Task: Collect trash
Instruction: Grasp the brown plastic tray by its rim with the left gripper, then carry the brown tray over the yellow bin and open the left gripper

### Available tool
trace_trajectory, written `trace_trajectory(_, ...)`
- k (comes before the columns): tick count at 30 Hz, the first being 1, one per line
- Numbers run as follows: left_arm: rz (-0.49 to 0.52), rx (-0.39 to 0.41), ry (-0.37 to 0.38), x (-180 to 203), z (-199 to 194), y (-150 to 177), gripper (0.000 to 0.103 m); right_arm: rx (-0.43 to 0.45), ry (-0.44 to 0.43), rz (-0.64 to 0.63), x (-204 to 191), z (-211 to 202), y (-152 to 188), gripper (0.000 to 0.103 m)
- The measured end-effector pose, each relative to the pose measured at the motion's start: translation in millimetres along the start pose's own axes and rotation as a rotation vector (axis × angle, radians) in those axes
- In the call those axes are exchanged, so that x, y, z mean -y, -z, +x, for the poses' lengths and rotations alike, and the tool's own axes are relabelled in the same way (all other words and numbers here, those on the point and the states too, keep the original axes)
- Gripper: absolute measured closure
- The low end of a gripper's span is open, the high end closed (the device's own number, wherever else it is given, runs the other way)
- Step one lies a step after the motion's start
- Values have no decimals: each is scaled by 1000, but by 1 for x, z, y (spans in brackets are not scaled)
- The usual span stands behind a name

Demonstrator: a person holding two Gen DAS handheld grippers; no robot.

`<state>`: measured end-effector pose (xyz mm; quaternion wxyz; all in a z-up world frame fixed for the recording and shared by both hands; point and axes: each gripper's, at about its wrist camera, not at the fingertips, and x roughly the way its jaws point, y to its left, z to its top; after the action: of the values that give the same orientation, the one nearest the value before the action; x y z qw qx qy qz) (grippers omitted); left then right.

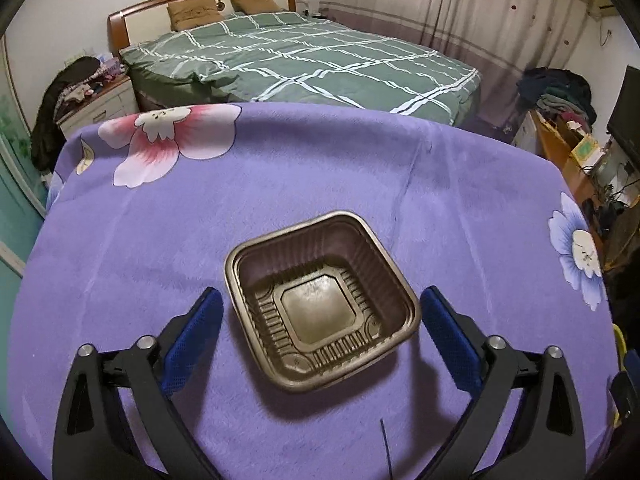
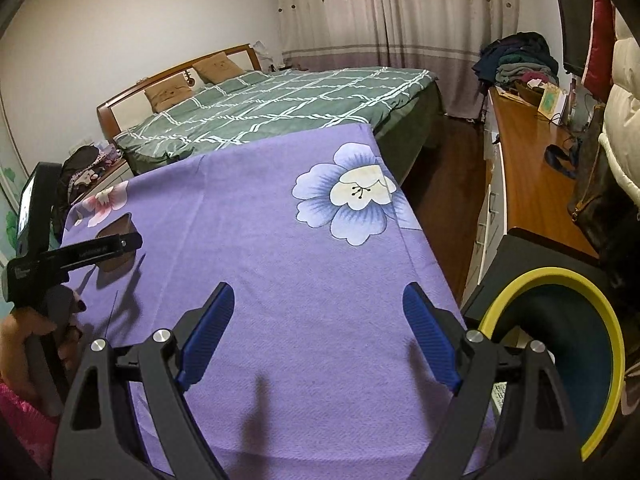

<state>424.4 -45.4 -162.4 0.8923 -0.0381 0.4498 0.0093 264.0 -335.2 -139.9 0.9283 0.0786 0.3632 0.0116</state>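
Brown plastic, ribbed and empty: the tray [image 1: 322, 300] sits on the purple cloth [image 1: 360, 168] between the spread fingers of the left gripper [image 1: 321, 312], neither pad touching its rim, apparently lined up for a sideways pinch. The right gripper [image 2: 318, 338] hovers spread over bare cloth, holding nothing. The bin [image 2: 560, 360] waits just beyond its right finger. No legible writing shows.

left wrist: close above tongs, angled down over purple cloth [image 1: 320, 168] | right wrist: same tilt | shared: cloth, bed [image 2: 280, 100]
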Motion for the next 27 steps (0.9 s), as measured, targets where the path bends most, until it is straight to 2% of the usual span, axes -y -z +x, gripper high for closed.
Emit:
trace_trajectory(3,9,9,-17,-1,0,-4,25,1,0,0,0,0,0,21)
trace_trajectory(10,3,21,14,0,-8,-3,26,13,9,6,4,-1,0,21)
trace_trajectory(17,48,42,48,19,-33,5,26,25,32,-4,9,-12,-1,21)
trace_trajectory(22,113,55,103,57,-57,13,26,53,29,24,35,-50,15,21)
trace_trajectory(27,194,60,194,115,-79,26,26,75,79,70,76,-95,43,21)
